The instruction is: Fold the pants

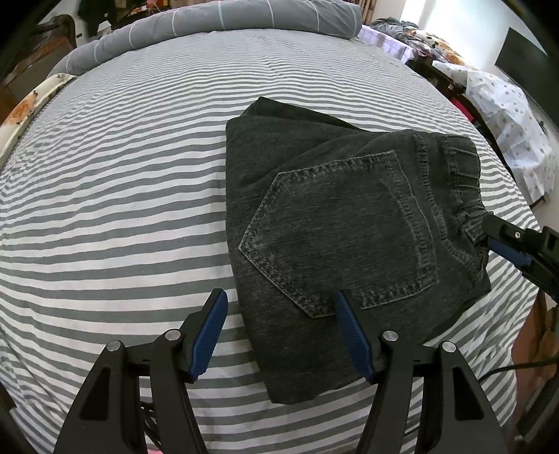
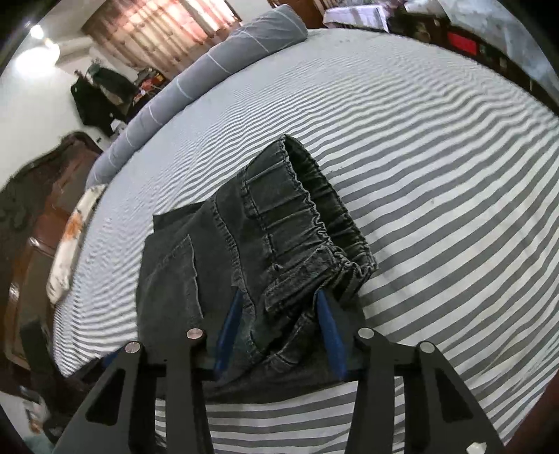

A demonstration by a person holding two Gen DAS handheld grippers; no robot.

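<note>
bare bedsheet (image 1: 104,209) left, bolster (image 1: 209,21) beyond

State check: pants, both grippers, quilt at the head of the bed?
pants: folded into a compact stack, back pocket up, flat on the striped sheet
left gripper: open, holding nothing
right gripper: fingers around the waistband corner, not fully shut
quilt: rolled up

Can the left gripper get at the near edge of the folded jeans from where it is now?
Probably yes. The left gripper is open, its fingers straddling the near edge of the jeans on the striped bedsheet, nothing between. The right gripper is at the waistband, off to the side.
</note>
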